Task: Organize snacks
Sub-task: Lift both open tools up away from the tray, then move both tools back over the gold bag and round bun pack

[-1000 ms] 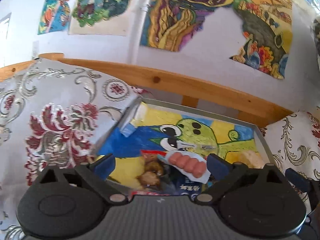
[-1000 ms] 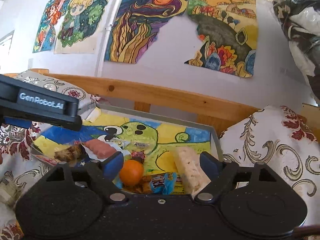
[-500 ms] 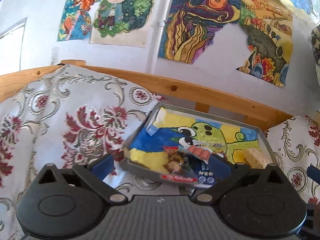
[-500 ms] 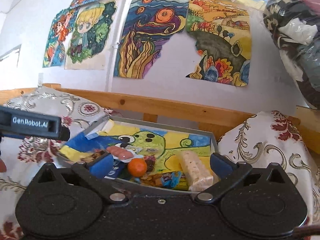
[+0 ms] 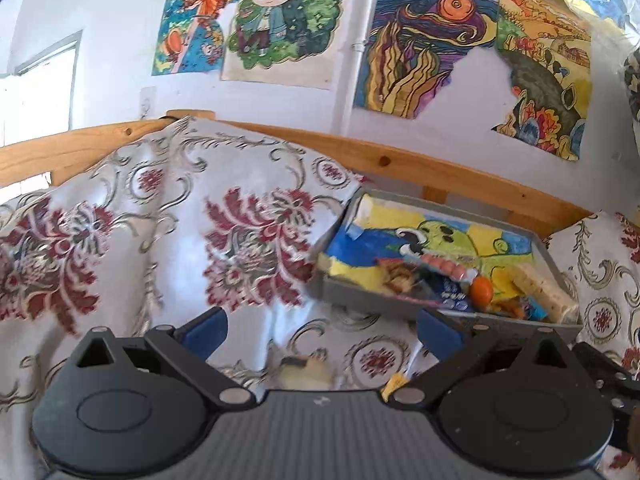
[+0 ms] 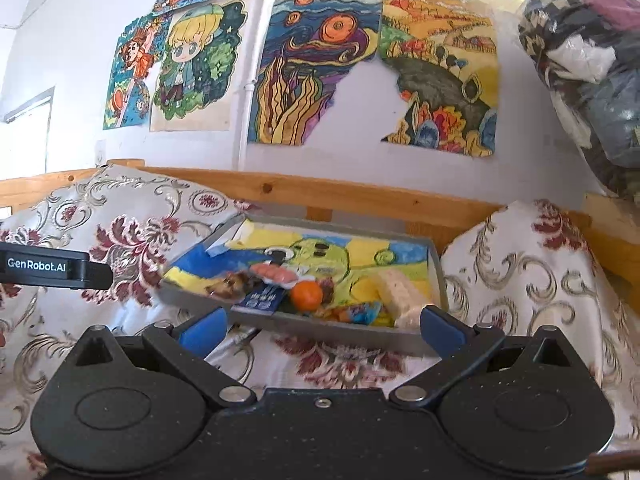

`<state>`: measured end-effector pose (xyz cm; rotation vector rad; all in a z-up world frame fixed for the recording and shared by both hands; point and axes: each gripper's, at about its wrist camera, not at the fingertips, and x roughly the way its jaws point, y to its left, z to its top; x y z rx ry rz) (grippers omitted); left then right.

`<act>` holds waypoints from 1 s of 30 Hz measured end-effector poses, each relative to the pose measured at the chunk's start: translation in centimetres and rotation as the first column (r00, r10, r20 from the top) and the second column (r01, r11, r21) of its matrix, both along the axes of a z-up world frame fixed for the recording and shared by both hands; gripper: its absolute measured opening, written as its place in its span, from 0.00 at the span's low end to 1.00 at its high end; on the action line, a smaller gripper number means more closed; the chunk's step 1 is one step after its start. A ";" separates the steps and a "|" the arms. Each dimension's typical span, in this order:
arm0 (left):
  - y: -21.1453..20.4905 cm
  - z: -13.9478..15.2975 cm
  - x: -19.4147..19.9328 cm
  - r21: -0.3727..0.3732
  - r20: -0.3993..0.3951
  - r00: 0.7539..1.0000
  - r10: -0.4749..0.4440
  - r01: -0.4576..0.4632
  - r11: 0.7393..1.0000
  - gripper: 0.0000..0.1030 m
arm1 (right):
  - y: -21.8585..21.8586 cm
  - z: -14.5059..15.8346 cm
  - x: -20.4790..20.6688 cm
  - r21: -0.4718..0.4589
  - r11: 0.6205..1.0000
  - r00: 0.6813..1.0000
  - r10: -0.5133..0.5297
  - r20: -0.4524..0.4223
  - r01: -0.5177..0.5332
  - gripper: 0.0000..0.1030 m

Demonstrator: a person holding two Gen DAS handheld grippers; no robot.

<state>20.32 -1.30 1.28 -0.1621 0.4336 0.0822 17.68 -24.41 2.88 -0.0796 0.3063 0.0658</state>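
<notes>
Cushion point(image 6: 132, 240) far left, left gripper point(image 5: 320, 326) wide apart, empty. Tray point(image 6: 328, 330) sits between the cushions — sausage pack point(image 6: 276, 273), orange point(image 6: 306, 295) and wafer bar point(image 6: 404, 294) crowd its near edge. Right gripper point(image 6: 320, 326) spread, empty too. Likely next pick: come in low over the rim, take one item, don't nudge neighbours.

Both wrist views look forward from low, sharing the tray point(image 5: 554, 266) point(image 6: 434, 256) and wall paintings point(image 5: 424, 40) point(image 6: 316, 68).
</notes>
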 end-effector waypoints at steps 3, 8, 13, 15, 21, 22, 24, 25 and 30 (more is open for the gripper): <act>0.9 -0.6 -0.7 -0.001 -0.016 1.000 0.010 -0.010 1.000 0.99 | 0.1 -0.4 -1.0 0.016 1.000 0.999 -0.009 -0.037 0.009 0.99; 1.9 -2.0 -1.6 0.003 -0.045 0.999 0.023 -0.023 1.000 0.99 | 0.1 -1.1 -2.5 0.049 0.998 0.994 -0.030 -0.106 0.035 0.99; 2.5 -3.7 -2.6 0.014 -0.094 0.995 0.016 -0.015 1.000 0.99 | 0.1 -2.0 -3.5 0.071 0.996 0.982 -0.031 -0.184 0.045 0.99; 2.6 -4.3 -3.0 0.029 -0.114 0.993 0.009 -0.006 1.000 0.99 | 0.4 -2.5 -3.6 0.069 0.997 0.976 -0.021 -0.215 0.037 0.99; 3.2 -5.7 -3.6 0.044 -0.157 0.988 0.003 0.004 0.999 0.99 | 2.0 -4.0 -3.1 0.008 1.000 0.952 0.017 -0.304 -0.015 0.99; 3.3 -5.9 -3.6 0.041 -0.164 0.986 0.004 0.003 0.999 0.99 | 2.3 -4.2 -3.1 -0.002 1.000 0.949 0.022 -0.314 -0.023 0.99; 3.4 -6.1 -3.6 0.038 -0.174 0.985 -0.001 0.008 0.999 0.99 | 2.7 -4.6 -2.9 -0.016 0.999 0.942 0.030 -0.333 -0.038 0.99; 3.4 -6.3 -3.7 0.041 -0.177 0.984 -0.006 0.013 0.999 0.99 | 2.8 -4.7 -2.8 -0.019 0.999 0.939 0.033 -0.343 -0.042 0.99; 3.3 -6.9 -4.1 0.067 -0.191 0.981 -0.019 0.032 0.997 0.99 | 2.9 -5.4 -2.3 -0.002 0.999 0.920 0.038 -0.389 -0.042 0.99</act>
